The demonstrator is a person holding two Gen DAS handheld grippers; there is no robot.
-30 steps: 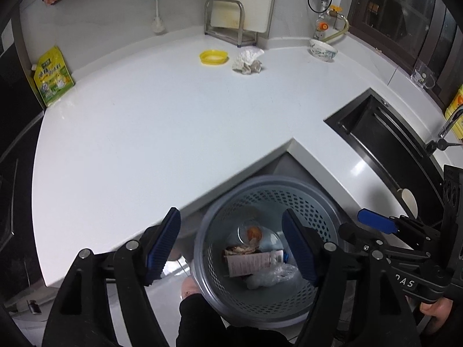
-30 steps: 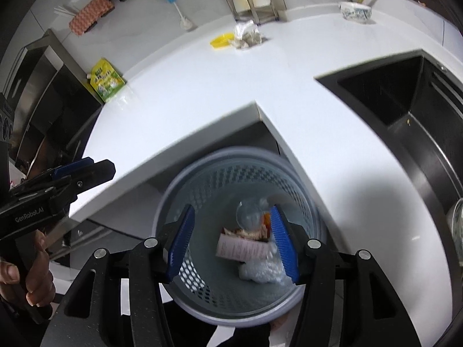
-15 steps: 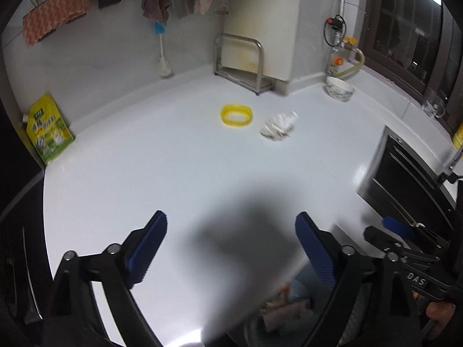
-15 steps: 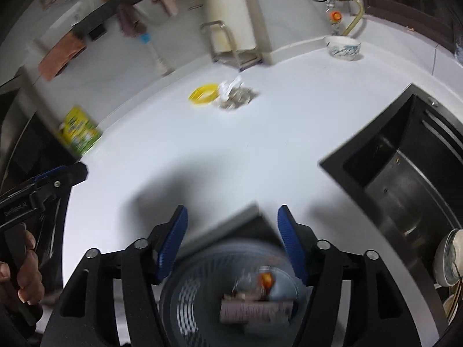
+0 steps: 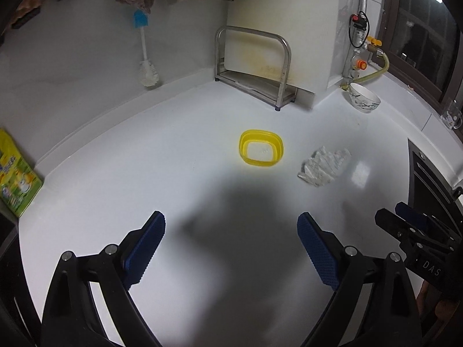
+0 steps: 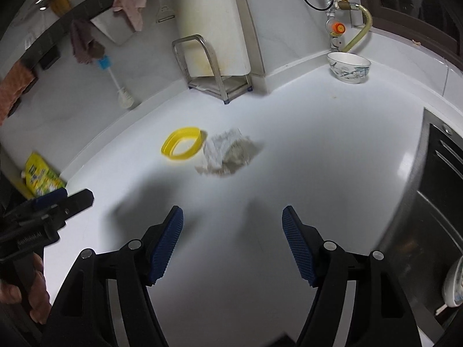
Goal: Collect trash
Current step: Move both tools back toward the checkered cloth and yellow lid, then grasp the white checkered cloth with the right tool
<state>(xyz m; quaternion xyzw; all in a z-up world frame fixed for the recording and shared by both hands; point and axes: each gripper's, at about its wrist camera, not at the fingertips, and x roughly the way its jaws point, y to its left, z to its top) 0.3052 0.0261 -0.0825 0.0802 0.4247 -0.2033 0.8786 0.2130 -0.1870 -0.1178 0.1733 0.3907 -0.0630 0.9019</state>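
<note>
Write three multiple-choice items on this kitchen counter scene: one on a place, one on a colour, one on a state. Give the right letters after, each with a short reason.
1. Where does the crumpled white paper wad lie?
A. in the patterned ceramic bowl
B. on the white countertop, beside the shallow plastic lid
C. on the steel rack

2. What colour is the shallow plastic lid?
A. yellow
B. red
C. black

3. How does the left hand-held gripper stand?
A. shut on the paper wad
B. shut on the lid
C. open, nothing between its fingers

Answers:
1 B, the wad rests on the counter just right of the lid.
2 A, its rim is bright yellow.
3 C, the blue pads stand wide apart over bare counter.
</note>
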